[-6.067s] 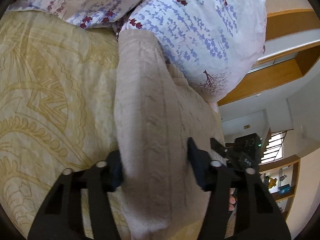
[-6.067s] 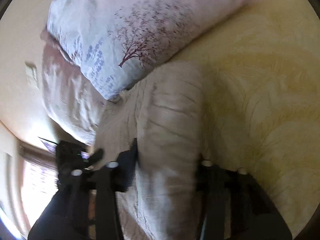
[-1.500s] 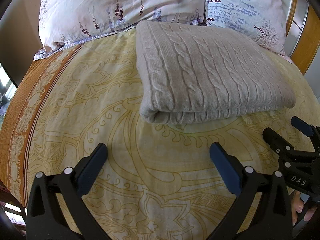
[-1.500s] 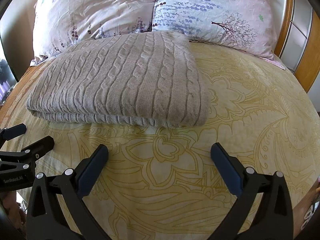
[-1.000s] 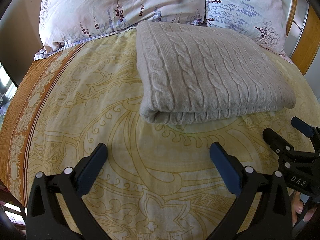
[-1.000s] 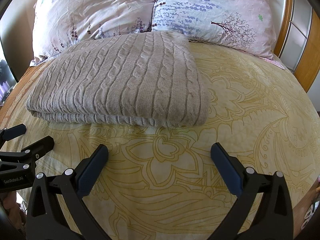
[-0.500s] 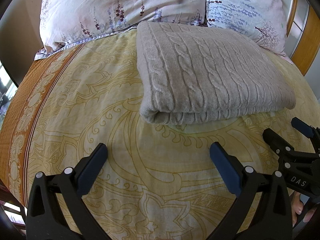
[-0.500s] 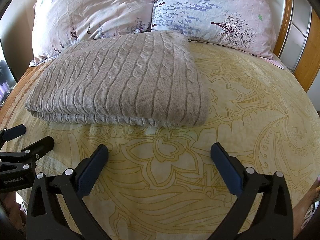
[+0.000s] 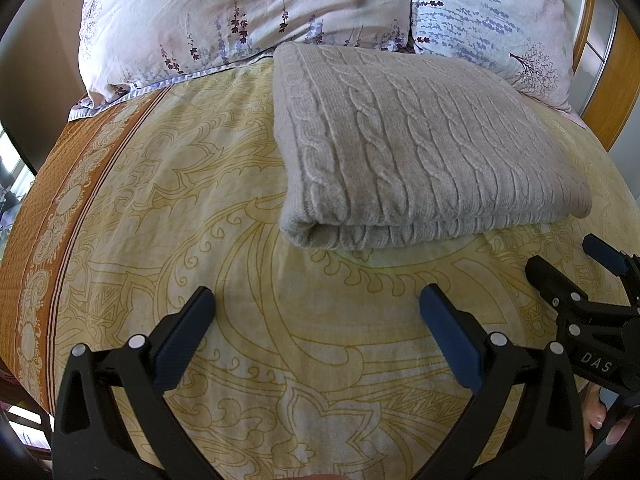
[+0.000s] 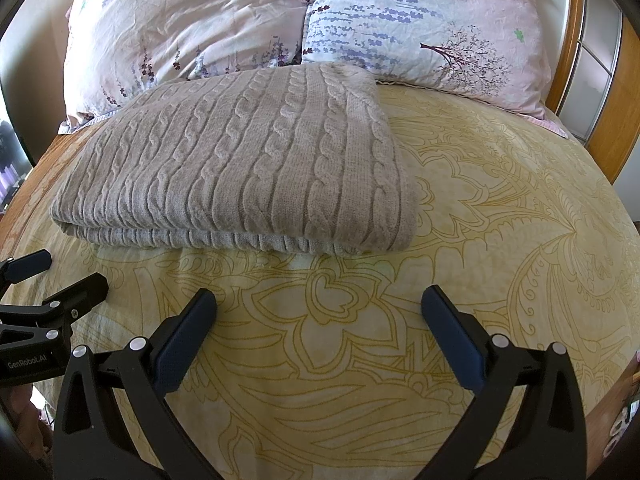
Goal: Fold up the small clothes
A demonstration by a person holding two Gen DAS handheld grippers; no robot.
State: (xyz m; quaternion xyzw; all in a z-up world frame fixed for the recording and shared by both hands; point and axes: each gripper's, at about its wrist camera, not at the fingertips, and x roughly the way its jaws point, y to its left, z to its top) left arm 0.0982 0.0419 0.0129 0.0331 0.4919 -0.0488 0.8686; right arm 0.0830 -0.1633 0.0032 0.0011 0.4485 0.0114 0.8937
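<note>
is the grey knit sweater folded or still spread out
Folded. The sweater lies as a neat rectangle on the bedspread, with stacked layers showing along its near edge, and neither open gripper touches it.

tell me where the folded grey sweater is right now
The folded sweater lies on the yellow bedspread, its far edge against the two floral pillows, ahead of both open tools.

White letters "DAS" stand on the right gripper (image 9: 576,272), seen at the right edge of the left wrist view. "GenRobot.AI" in white stands on the left gripper (image 10: 56,276), at the left edge of the right wrist view.
</note>
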